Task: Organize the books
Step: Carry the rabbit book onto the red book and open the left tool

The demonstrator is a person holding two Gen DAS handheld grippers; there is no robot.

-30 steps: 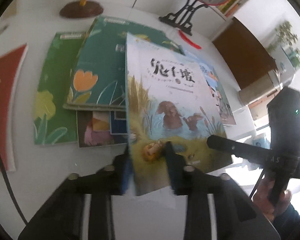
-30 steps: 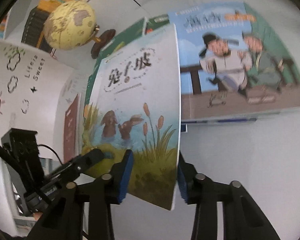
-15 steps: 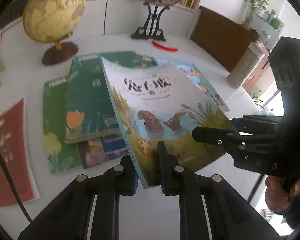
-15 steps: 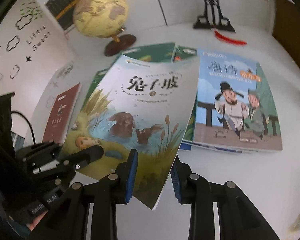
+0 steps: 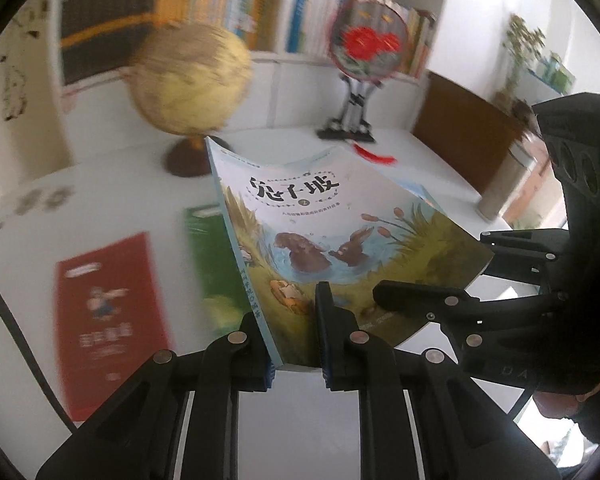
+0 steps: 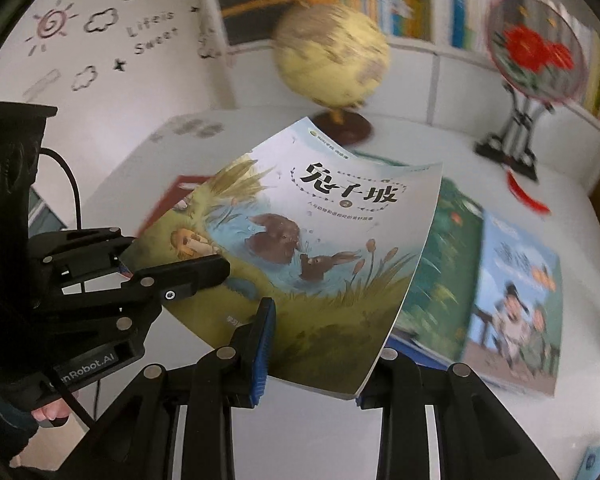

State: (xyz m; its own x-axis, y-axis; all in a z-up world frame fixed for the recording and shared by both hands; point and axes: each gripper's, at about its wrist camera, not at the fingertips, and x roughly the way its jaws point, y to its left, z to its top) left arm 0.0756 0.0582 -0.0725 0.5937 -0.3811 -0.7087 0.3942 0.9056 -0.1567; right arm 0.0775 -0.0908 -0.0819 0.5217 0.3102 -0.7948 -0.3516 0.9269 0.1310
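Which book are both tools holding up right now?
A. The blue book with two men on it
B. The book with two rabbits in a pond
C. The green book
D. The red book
B. The rabbit book is lifted off the table with the left tool and the right tool each clamped on its bottom edge, while the red book lies flat on the table.

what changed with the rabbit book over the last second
The rabbit book has come up off the stack: a second ago it lay low over the other books, now it hangs above the white table, cover tilted toward the cameras. The left tongs have just been closing on its spine edge. The right tongs kept their grip on the opposite edge. The red book, globe and two-men book stayed put.
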